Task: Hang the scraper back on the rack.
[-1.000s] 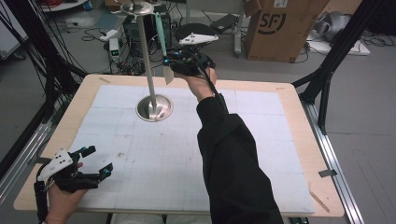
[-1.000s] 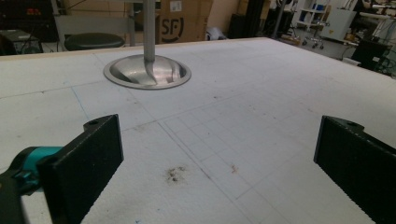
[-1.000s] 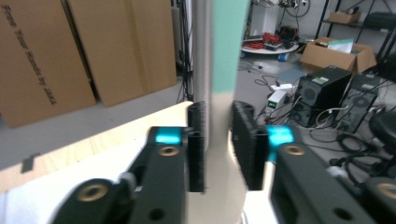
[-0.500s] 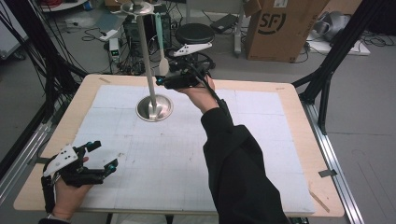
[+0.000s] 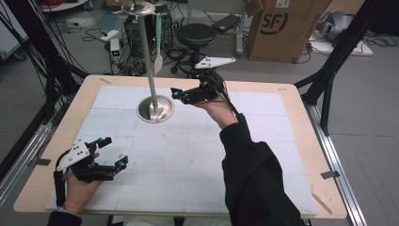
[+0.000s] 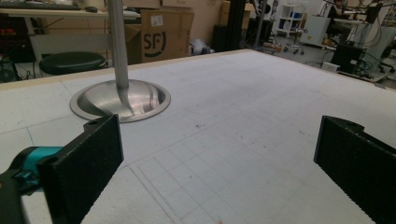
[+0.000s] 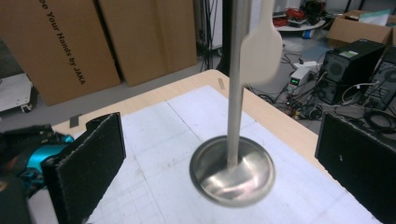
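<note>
Claws stand apart on the desk (image 5: 282, 101). At the near left corner, the left claw (image 5: 115, 153) hovers low over the white gridded mat (image 5: 188, 155), jaws spread wide with nothing between them. Toward the far middle stands the metal stand (image 5: 155, 108), its thin pole rising from a round dished base, with a pale spoon-shaped utensil (image 5: 158, 59) hanging beside the pole. Just right of the base, the right claw (image 5: 181, 94) points at the stand; its jaws have just been opening and now gape wide, empty.

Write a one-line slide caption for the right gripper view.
Open right tool faces a metal stand with a pale spatula hanging.
</note>
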`<act>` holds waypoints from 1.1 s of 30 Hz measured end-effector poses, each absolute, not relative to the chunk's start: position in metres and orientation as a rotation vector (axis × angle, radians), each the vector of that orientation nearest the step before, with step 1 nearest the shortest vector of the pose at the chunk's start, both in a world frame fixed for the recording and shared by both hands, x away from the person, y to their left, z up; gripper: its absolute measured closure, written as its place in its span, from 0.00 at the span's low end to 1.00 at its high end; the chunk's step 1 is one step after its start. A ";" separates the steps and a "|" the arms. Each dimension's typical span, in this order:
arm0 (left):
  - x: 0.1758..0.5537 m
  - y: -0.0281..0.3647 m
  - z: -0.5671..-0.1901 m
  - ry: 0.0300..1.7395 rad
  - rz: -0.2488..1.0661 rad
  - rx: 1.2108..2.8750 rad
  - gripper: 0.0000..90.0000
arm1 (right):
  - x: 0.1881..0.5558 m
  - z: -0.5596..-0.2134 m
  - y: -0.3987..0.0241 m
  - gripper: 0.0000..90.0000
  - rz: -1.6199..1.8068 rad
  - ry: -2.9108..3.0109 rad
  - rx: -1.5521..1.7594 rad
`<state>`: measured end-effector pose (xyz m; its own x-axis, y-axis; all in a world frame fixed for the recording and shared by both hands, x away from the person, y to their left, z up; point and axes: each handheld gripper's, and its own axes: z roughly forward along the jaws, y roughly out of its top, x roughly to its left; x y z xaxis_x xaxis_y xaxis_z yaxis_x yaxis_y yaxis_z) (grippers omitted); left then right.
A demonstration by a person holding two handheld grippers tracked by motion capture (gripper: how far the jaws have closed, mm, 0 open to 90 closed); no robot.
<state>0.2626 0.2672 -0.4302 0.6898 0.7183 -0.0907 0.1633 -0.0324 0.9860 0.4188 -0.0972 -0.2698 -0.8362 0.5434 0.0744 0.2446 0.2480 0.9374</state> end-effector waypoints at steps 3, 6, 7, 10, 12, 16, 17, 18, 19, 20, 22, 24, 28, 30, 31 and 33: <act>0.265 0.264 -0.431 0.739 0.523 1.575 0.02 | 0.411 -0.278 -0.113 0.01 1.634 2.240 0.743; 0.266 0.263 -0.431 0.729 0.528 1.595 0.02 | 0.402 -0.291 -0.131 0.01 1.678 2.204 0.774; 0.266 0.263 -0.432 0.722 0.541 1.611 0.02 | 0.398 -0.297 -0.136 0.01 1.667 2.197 0.785; 0.269 0.262 -0.432 0.732 0.535 1.602 0.02 | 0.389 -0.318 -0.152 0.01 1.629 2.181 0.799; 0.270 0.261 -0.431 0.731 0.533 1.587 0.02 | 0.383 -0.331 -0.164 0.01 1.627 2.171 0.821; 0.272 0.255 -0.430 0.721 0.531 1.587 0.02 | 0.369 -0.348 -0.185 0.01 1.628 2.147 0.856; 0.273 0.254 -0.430 0.716 0.531 1.591 0.02 | 0.365 -0.351 -0.190 0.01 1.629 2.136 0.851; 0.273 0.253 -0.430 0.715 0.530 1.594 0.02 | 0.360 -0.353 -0.194 0.01 1.632 2.132 0.844; 0.274 0.252 -0.430 0.717 0.530 1.589 0.02 | 0.355 -0.355 -0.198 0.01 1.638 2.124 0.839; 0.275 0.251 -0.431 0.713 0.525 1.592 0.02 | 0.350 -0.356 -0.203 0.01 1.639 2.119 0.829; 0.277 0.249 -0.431 0.717 0.517 1.588 0.02 | 0.339 -0.359 -0.212 0.01 1.665 2.102 0.815; 0.278 0.249 -0.431 0.714 0.512 1.583 0.02 | 0.329 -0.363 -0.221 0.01 1.703 2.094 0.815; 0.281 0.248 -0.431 0.718 0.504 1.573 0.02 | 0.310 -0.373 -0.240 0.01 1.673 2.105 0.800; 0.281 0.248 -0.431 0.722 0.502 1.566 0.02 | 0.304 -0.379 -0.249 0.01 1.671 2.100 0.810; 0.281 0.248 -0.431 0.722 0.501 1.562 0.02 | 0.301 -0.383 -0.254 0.01 1.673 2.094 0.817; 0.280 0.248 -0.430 0.722 0.500 1.563 0.02 | 0.296 -0.391 -0.262 0.01 1.678 2.079 0.829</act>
